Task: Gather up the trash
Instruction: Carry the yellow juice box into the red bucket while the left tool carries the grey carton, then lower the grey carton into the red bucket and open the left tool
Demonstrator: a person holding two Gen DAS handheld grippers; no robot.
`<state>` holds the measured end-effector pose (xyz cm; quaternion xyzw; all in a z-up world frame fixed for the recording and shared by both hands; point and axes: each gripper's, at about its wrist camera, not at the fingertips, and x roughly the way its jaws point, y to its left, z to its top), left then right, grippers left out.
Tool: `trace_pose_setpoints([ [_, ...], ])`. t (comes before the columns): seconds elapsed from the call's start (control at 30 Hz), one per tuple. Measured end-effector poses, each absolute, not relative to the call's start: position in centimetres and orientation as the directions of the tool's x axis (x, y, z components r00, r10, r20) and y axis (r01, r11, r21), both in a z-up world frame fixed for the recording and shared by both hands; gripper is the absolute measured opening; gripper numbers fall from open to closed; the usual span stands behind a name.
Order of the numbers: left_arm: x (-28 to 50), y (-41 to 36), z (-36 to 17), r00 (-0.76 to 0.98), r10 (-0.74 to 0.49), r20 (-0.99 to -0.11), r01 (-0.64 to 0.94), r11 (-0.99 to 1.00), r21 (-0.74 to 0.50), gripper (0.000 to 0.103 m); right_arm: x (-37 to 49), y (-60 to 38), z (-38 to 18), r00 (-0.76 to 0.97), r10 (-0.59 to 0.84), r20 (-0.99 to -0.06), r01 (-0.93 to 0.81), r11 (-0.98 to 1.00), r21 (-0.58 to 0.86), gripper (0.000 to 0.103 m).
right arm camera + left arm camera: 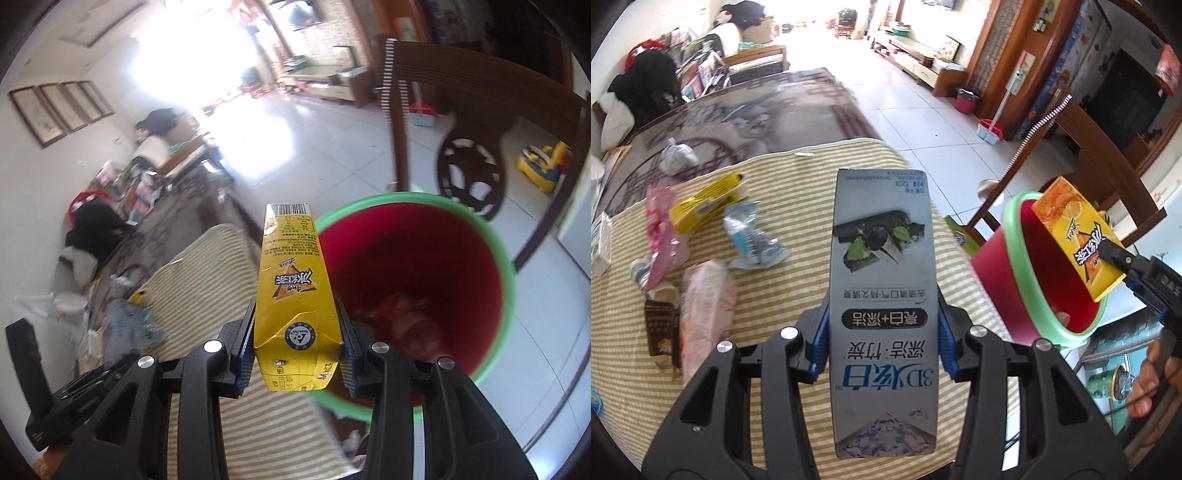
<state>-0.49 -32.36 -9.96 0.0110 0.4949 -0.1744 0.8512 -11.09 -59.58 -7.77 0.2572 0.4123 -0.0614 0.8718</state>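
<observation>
Left claw [882,332] grips grey toothpaste box [882,295] over table edge; right claw [295,343] holds yellow carton [293,288] above bin rim [506,266].

Left gripper [882,334] clamps grey toothpaste box [884,295] over striped tablecloth [798,295]; right gripper [1115,258] holds yellow drink carton [1071,229] above red green-rimmed bin [1015,273].

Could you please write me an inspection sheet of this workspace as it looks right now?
Surface: striped cloth over a table.
Job's things: grey toothpaste box in left gripper; yellow drink carton in right gripper; red bin, green rim, some trash inside.
Clutter: yellow box, crumpled blue wrapper, pink wrappers on the cloth.
Grippers: both jaws closed on their boxes; carton over the bin.
Cables: nothing seen.
Surroundings: wooden chair, tiled floor.
</observation>
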Motion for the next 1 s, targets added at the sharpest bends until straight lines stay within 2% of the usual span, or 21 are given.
trace_pose_setpoints([
  [0.13,-0.7,-35.2,-9.7,0.440,-0.305,-0.845,0.357,0.923,-0.147,0.045,-11.8,-62.5,-8.8,0.627,0.057,-0.777,0.379,0.848,0.369,0.041],
  [0.2,-0.7,-36.9,-9.5,0.429,-0.325,-0.843,0.391,0.908,-0.152,0.045,-12.0,-63.4,-8.8,0.632,0.033,-0.774,0.406,0.837,0.367,0.054],
  [0.27,-0.7,-38.5,-9.4,0.415,-0.350,-0.840,0.429,0.889,-0.159,0.045,-13.1,-64.4,-8.6,0.644,0.006,-0.765,0.431,0.824,0.369,0.058],
  [0.47,-0.8,-45.2,-8.8,0.336,-0.450,-0.827,0.563,0.800,-0.207,0.045,-15.7,-67.3,-7.9,0.651,-0.070,-0.755,0.498,0.791,0.356,0.058],
  [0.83,-1.1,-54.0,-9.7,0.249,-0.503,-0.828,0.714,0.673,-0.194,0.045,-21.3,-70.2,-7.4,0.620,-0.188,-0.761,0.615,0.719,0.323,0.060],
  [0.9,-1.2,-54.8,-9.8,0.236,-0.500,-0.833,0.728,0.659,-0.189,0.050,-21.9,-70.4,-7.4,0.615,-0.196,-0.764,0.626,0.710,0.322,0.060],
  [0.97,-1.4,-54.9,-9.6,0.243,-0.506,-0.827,0.728,0.659,-0.190,0.064,-22.3,-70.6,-7.4,0.611,-0.201,-0.765,0.636,0.701,0.323,0.060],
  [1.0,-1.5,-54.8,-9.4,0.246,-0.513,-0.822,0.728,0.658,-0.194,0.065,-22.4,-70.6,-7.4,0.611,-0.204,-0.765,0.638,0.698,0.324,0.060],
])
